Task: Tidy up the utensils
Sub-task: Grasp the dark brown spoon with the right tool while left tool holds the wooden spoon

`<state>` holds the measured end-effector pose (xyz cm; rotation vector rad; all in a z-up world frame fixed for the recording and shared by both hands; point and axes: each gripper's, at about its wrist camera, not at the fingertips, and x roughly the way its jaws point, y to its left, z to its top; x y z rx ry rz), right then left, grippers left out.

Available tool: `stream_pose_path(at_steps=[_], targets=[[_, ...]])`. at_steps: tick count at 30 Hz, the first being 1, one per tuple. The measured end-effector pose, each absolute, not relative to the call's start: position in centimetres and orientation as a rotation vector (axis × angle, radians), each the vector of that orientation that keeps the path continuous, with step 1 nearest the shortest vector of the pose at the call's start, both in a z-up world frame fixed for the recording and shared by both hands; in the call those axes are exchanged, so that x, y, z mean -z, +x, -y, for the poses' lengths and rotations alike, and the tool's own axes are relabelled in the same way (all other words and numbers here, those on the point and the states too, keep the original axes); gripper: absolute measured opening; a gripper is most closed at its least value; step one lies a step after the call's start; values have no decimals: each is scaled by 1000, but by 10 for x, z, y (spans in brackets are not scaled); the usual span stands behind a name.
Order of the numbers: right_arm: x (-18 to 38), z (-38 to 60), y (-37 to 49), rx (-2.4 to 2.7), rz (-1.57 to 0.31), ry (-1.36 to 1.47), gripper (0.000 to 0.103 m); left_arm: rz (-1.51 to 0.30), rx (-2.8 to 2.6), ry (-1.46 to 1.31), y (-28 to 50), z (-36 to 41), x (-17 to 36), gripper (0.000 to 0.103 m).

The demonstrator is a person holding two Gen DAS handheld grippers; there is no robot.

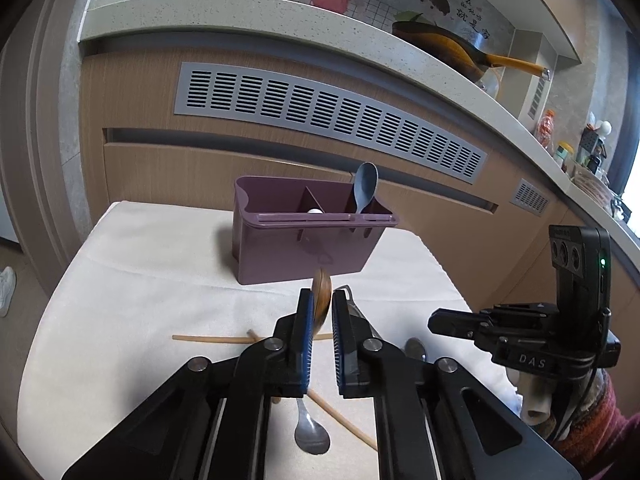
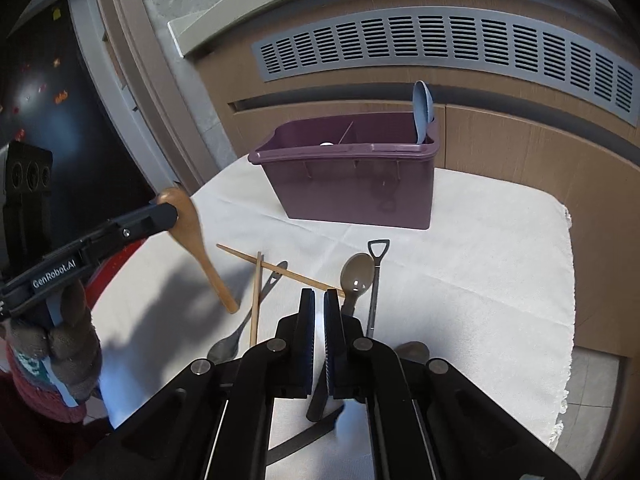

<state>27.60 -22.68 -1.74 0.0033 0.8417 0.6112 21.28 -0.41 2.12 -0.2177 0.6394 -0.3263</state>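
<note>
Wood spoon (image 2: pixel 192 240) hangs pinched by its bowl in the left gripper (image 1: pixel 320 312), handle drooping toward 5 o'clock above the cloth (image 2: pixel 480 240). It looks light, stiff and smooth, likely to pivot; gripping mid-handle would probably steady it. Right gripper (image 2: pixel 319 300) is pressed together, seemingly empty. Purple caddy (image 2: pixel 352 184) sits at 12 o'clock.

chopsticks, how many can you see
2, crossed on the cloth before the holder: one chopstick lies slantwise, the other points toward the camera. More may hide inside the holder.
</note>
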Motion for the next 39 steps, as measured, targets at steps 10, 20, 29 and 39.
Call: stream_pose_path(at_steps=[10, 20, 29, 39], targets=[[47, 212, 272, -658, -929, -182, 12, -635, 323, -201, 213, 7, -22, 4], [92, 173, 285, -645, -1011, -493, 23, -610, 306, -197, 209, 2, -34, 4], [83, 203, 294, -670, -1047, -226, 11, -602, 309, -204, 208, -2, -37, 4], [27, 249, 271, -665, -865, 49, 11, -602, 318, -199, 207, 3, -39, 4]])
